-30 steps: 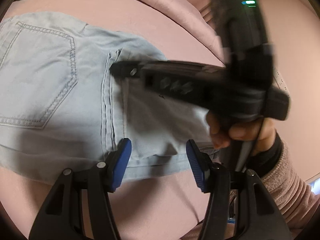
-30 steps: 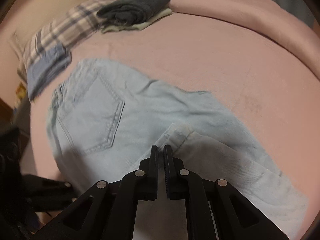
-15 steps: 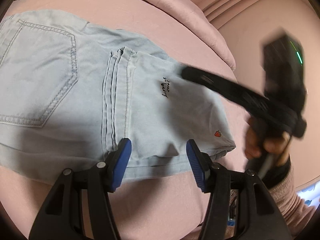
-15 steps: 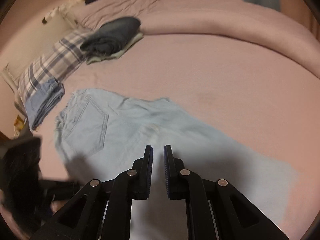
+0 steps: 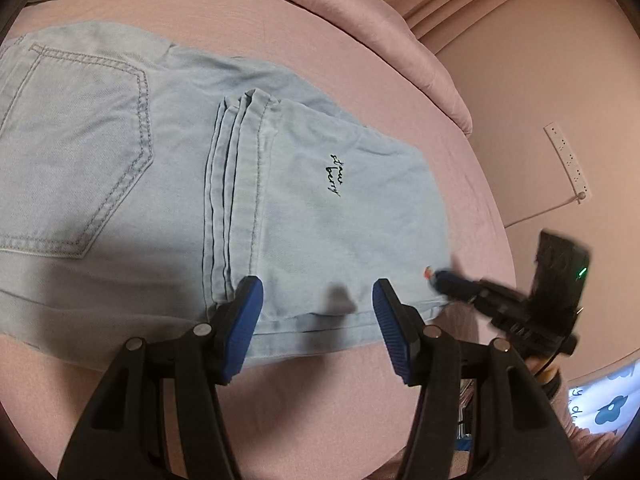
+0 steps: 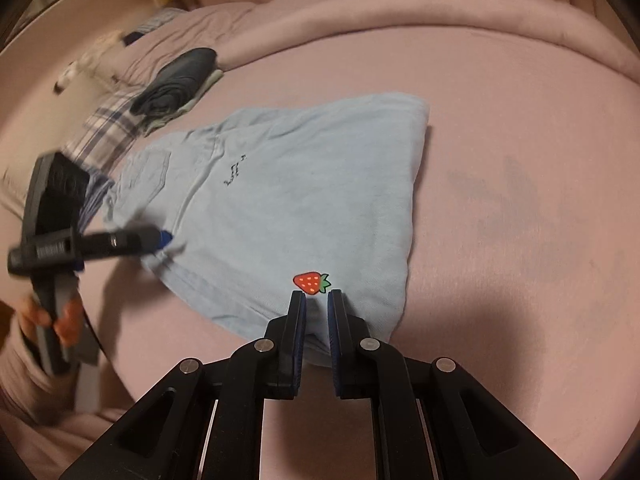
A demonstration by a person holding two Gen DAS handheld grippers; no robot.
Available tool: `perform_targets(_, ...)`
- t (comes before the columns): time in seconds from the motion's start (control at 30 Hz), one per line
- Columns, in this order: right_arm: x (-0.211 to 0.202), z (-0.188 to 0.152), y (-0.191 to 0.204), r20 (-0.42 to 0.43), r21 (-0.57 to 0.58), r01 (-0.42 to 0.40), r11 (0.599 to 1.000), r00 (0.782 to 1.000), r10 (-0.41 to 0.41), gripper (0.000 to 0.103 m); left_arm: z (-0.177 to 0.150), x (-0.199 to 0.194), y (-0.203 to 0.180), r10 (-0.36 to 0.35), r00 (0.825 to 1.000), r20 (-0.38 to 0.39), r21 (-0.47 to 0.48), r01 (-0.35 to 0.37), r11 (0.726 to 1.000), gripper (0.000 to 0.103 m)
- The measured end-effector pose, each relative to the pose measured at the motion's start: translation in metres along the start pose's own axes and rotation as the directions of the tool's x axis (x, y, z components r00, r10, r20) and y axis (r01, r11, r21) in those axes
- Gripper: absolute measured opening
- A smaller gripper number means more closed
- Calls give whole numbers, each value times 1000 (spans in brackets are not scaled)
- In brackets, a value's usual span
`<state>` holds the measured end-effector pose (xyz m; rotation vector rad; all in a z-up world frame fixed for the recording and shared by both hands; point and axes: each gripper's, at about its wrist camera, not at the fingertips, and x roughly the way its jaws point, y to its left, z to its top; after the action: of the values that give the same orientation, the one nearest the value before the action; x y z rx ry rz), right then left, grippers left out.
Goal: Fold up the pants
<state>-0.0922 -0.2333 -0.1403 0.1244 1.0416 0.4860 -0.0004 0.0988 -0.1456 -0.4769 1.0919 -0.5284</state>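
On the pink bed [image 5: 360,400] the pants [image 5: 340,208] lie folded once, left gripper [image 5: 318,320] released, right gripper [image 6: 317,312] clenched empty at the fold corner, which probably needs gripping next.

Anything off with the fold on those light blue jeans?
Slightly. On the light blue denim jeans, the folded-over leg hems lie stepped rather than flush, several edges showing side by side. Otherwise they lie flat on the pink bedsheet; no damage visible.

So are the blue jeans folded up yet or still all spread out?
Folded over once. The jeans have their leg hems lying doubled back just beside the back pocket, on the pink bed.
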Motion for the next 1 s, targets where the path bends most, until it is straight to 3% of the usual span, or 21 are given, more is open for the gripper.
perform_targets(0.1,-11,26,9,78,-28,-3,1000,997,5,14,0,0,-2,9,1000,1,1,-9,1000,57)
perform_targets(0.13,-10,36,9,97,-27,32,999,995,-30,21,0,0,-2,12,1000,2,0,-12,1000,57)
perform_targets(0.2,-4,54,3,138,-14,129,992,982,-126,23,0,0,-4,18,1000,3,-3,-18,1000,57)
perform_targets(0.27,4,68,-4,162,16,145,989,976,-146,23,-1,1,-5,21,1000,4,-1,-21,1000,57)
perform_targets(0.4,54,76,-24,25,96,204,974,978,-208,23,-1,-1,-5,9,1000,9,-11,-9,1000,57)
perform_targets(0.53,43,76,-3,54,45,241,969,968,-243,32,-5,-22,2,-30,998,60,-58,34,998,62)
perform_targets(0.67,23,69,15,91,-15,234,972,968,-232,33,-20,-71,26,-51,980,193,-132,77,988,74)
perform_targets(0.8,14,62,27,111,-35,176,984,979,-171,33,-42,-114,78,-3,956,293,-317,100,943,75)
perform_targets(0.93,16,59,49,118,-78,135,988,985,-125,34,-64,-131,133,60,937,344,-524,139,840,79)
perform_targets(1.0,22,61,61,117,-106,118,987,988,-105,34,-71,-131,156,32,924,382,-601,221,768,79)
